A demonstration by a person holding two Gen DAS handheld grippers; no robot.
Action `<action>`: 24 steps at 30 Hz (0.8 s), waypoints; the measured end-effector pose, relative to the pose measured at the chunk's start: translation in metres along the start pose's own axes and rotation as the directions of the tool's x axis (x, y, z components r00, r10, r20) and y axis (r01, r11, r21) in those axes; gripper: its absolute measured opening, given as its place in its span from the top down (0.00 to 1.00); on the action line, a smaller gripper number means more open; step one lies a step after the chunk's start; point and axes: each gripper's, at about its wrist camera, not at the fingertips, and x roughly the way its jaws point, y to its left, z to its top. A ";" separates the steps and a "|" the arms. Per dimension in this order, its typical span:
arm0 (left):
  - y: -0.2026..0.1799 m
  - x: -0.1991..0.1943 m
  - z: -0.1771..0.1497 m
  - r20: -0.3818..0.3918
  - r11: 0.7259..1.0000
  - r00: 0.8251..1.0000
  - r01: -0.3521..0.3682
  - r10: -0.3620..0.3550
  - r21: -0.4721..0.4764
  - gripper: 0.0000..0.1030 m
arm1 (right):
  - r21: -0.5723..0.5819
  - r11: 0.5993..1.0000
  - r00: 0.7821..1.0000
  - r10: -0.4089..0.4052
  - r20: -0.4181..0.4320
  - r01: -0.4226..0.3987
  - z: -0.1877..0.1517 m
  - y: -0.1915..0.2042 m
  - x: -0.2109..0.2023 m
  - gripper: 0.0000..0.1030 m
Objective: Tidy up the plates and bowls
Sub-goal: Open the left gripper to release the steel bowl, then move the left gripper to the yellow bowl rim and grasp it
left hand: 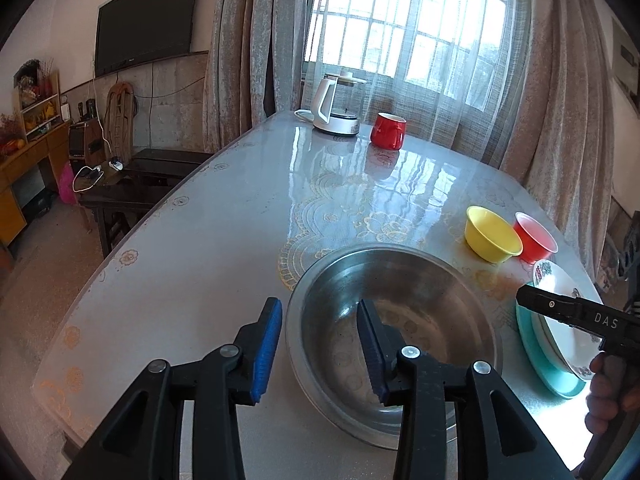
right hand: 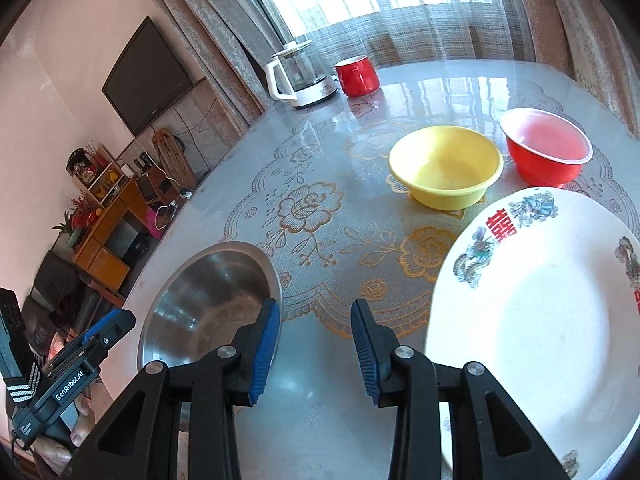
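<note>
Steel bowl (left hand: 394, 344) straddled at its near-left rim by left gripper (left hand: 320, 350), spread wide, one blue pad (left hand: 267, 356) outside, the other inside, gripping nothing. White patterned plate (right hand: 536, 332) just right of right gripper (right hand: 316, 354), also spread wide and holding nothing, over bare table (right hand: 312, 408). Yellow bowl (right hand: 446, 166) and red bowl (right hand: 546, 146) well beyond the fingertips, side by side

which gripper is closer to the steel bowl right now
Left. The left gripper is open and straddles the near rim of the steel bowl, one finger inside and one outside. The right gripper is open over the bare table, beside the bowl and apart from it.
</note>
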 end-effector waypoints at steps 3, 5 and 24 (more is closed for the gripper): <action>-0.018 0.002 0.006 -0.002 1.000 1.000 0.009 -0.009 0.002 0.62 | 0.032 0.999 1.000 -0.017 0.014 0.017 0.008 -0.020 -0.011 0.64; -0.032 0.004 0.012 -0.002 1.000 1.000 0.023 -0.023 0.007 0.62 | 0.063 0.998 0.999 -0.022 0.027 0.020 0.015 -0.037 -0.019 0.64; -0.157 0.081 0.071 -0.118 0.987 0.984 0.146 -0.137 0.072 0.49 | 0.209 0.973 0.995 -0.104 0.010 0.100 0.090 -0.124 -0.002 0.67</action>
